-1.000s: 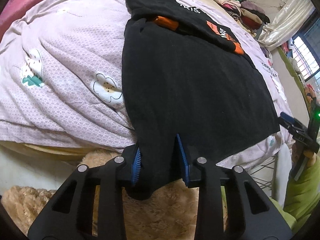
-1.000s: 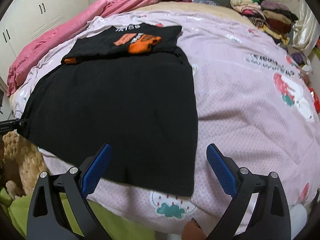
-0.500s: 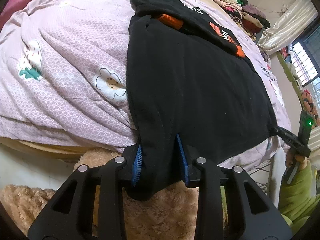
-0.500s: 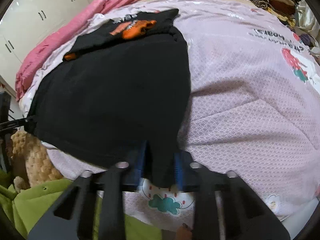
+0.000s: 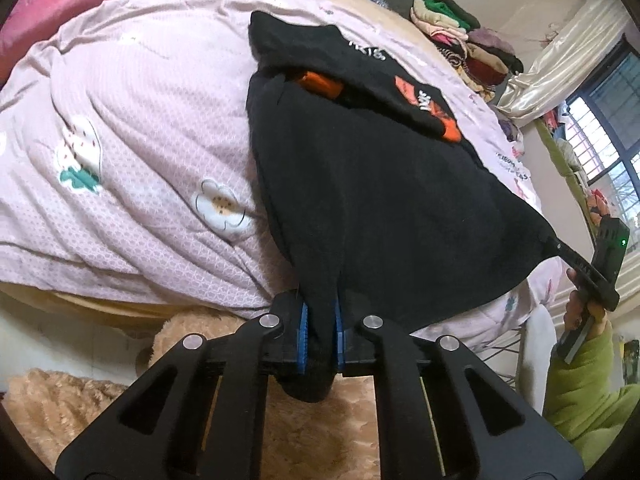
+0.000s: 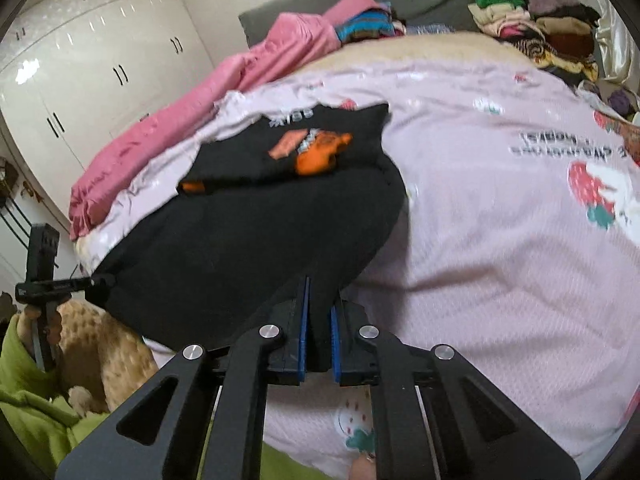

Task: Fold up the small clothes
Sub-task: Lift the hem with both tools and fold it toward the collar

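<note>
A black garment [image 5: 372, 200] with orange and white print lies spread on the pink bedspread [image 5: 132, 152]; its far part is folded over. My left gripper [image 5: 319, 338] is shut on its near left hem corner. My right gripper [image 6: 318, 338] is shut on the near right hem corner of the same garment [image 6: 248, 240]. The hem is lifted and stretched between the two grippers. The right gripper shows at the right edge of the left wrist view [image 5: 576, 264], and the left gripper at the left edge of the right wrist view [image 6: 80, 282].
A pink blanket [image 6: 192, 120] lies along the bed's far left side. Stacks of folded clothes [image 6: 532, 28] sit at the headboard. A tan plush toy [image 5: 200, 360] lies below the bed edge. White wardrobes [image 6: 80, 72] stand to the left.
The right gripper went from open over the hem to shut on the garment's corner. Both grippers have lifted the hem, and the left jaws have closed tighter on the cloth.
</note>
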`<state>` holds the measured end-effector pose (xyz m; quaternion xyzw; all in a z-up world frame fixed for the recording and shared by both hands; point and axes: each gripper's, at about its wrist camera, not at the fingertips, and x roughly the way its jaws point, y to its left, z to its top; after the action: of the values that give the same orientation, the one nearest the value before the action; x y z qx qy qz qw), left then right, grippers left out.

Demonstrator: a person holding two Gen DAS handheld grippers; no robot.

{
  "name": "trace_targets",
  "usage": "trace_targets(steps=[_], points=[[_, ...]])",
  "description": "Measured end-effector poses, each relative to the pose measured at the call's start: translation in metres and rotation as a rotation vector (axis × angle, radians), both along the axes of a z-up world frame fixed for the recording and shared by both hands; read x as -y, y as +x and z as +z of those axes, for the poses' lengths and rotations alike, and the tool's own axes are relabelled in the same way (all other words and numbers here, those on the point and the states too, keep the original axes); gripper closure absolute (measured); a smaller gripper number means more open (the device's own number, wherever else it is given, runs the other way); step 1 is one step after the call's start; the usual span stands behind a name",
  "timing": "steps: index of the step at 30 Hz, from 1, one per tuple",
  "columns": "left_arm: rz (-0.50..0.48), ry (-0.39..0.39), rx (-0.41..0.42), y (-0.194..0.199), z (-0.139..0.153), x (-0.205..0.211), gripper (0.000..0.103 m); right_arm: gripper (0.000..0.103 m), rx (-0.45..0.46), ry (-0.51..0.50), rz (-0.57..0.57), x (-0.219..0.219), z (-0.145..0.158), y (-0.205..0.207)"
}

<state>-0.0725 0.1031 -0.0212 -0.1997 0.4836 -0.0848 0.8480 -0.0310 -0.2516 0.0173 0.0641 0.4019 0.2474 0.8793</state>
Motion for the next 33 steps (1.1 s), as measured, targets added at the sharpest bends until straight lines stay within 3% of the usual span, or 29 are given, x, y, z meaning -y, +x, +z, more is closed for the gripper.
trace_targets(steps=[16, 33], points=[[0.064, -0.03, 0.14, 0.025, 0.052, -0.022, 0.1, 0.095, 0.144, 0.158, -0.173, 0.017, 0.044, 0.024], [0.111, 0.033, 0.238, 0.061, 0.095, -0.022, 0.1, 0.095, 0.217, 0.137, -0.23, 0.009, 0.067, 0.055]])
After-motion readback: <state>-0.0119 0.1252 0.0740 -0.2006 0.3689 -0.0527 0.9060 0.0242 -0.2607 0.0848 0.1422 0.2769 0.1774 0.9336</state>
